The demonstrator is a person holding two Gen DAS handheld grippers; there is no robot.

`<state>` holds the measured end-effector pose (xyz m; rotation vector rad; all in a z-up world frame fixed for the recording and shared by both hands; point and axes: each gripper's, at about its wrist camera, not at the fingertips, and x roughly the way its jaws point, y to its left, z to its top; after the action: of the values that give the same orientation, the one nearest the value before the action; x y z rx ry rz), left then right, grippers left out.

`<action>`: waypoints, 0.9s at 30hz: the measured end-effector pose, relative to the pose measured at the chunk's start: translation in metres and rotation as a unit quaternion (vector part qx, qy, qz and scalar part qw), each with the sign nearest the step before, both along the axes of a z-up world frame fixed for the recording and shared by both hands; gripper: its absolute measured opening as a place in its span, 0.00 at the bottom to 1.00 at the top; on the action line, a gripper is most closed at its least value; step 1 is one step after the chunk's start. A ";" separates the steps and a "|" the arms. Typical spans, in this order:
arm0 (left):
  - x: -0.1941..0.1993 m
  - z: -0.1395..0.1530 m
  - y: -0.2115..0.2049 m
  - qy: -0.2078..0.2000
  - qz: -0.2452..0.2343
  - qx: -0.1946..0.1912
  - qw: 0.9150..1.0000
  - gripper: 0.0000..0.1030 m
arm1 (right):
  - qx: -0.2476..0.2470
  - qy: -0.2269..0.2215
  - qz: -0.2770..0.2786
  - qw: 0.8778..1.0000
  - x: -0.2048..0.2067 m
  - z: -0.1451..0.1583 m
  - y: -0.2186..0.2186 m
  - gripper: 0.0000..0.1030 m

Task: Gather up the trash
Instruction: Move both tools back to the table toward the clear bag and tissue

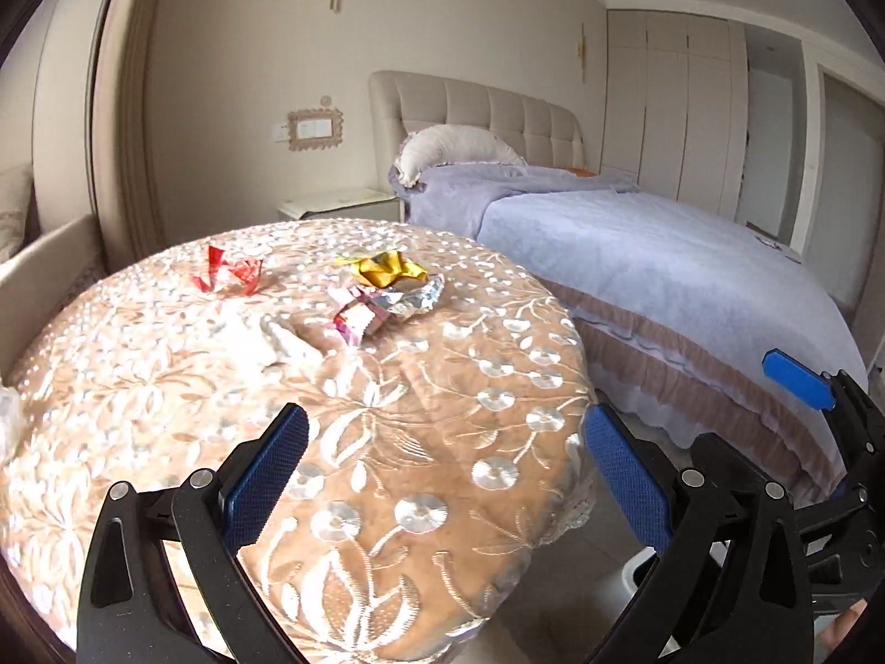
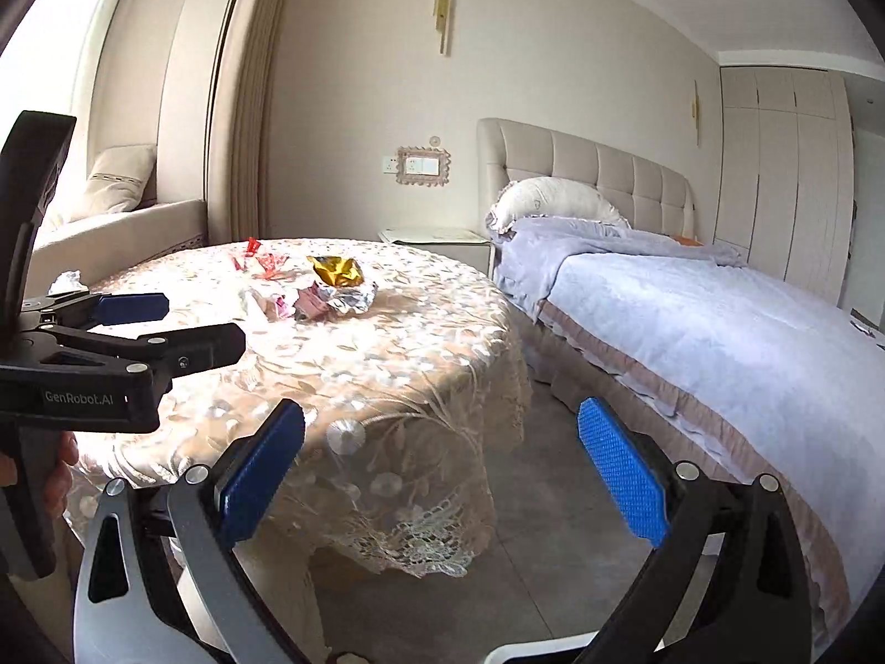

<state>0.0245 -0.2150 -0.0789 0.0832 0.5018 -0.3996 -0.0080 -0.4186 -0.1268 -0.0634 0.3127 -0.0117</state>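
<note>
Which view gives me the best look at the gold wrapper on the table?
The left wrist view: the gold wrapper sits nearer and larger there, its crumpled folds clear, resting on silver foil. The right wrist view shows the same wrapper smaller and farther off, lower part merging with the foil.

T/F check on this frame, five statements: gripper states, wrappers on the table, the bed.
1. Both grippers are open and hold nothing. True: left gripper and right gripper stand wide, nothing between the pads.
2. A gold wrapper lies on the round table. True.
3. The red wrapper is stacked on the gold one. False: it lies apart, to the gold one's left.
4. The table is bare wood. False: a floral lace cloth covers it.
5. The bed has a green cover. False: it is pale lavender.
</note>
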 end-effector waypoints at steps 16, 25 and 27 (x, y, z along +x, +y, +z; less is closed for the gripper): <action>0.026 0.021 0.150 -0.022 0.169 -0.032 0.985 0.96 | -0.013 -0.034 0.117 0.992 0.057 0.043 0.130 0.96; 0.041 0.026 0.220 -0.023 0.246 -0.046 0.968 0.96 | -0.019 -0.030 0.186 0.982 0.092 0.061 0.197 0.96; 0.046 0.026 0.236 -0.022 0.264 -0.049 0.963 0.96 | -0.022 -0.030 0.198 0.979 0.100 0.064 0.212 0.96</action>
<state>0.0703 0.0212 -0.0526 -0.1374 0.4401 0.1020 0.0918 -0.2065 -0.0632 -0.1689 0.2343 0.3740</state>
